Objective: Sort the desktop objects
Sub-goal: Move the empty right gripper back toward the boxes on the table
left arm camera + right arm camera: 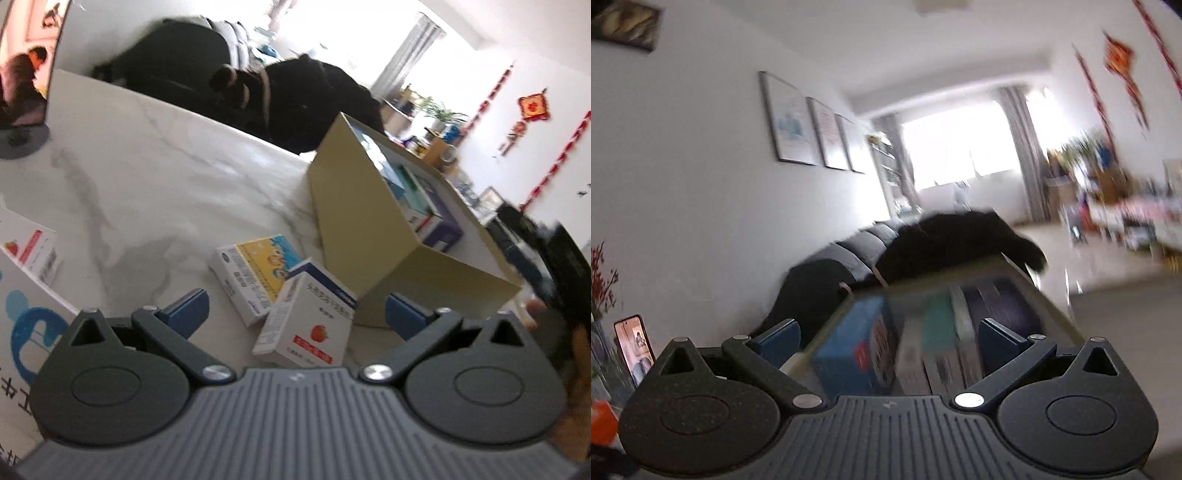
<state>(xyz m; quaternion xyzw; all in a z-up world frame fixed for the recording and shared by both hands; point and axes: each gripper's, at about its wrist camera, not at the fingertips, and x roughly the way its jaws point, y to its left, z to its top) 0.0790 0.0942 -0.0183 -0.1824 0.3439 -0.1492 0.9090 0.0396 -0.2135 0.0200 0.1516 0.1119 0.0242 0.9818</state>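
My left gripper (297,314) is open and empty just above the marble table (147,177). Between its fingers lies a white medicine box with a red fruit picture (308,325). A yellow and blue cartoon box (255,273) lies just beyond, touching it. A tan open storage box (373,229) stands to the right with several packs inside. My right gripper (888,338) is open and empty over that same storage box (1045,306). A blue pack (849,354) and other packs stand upright in it, blurred.
A large white and blue box (26,317) and a white strawberry box (29,247) lie at the left. A phone on a round stand (22,92) is at the far left. A sofa with dark coats (258,85) runs behind the table.
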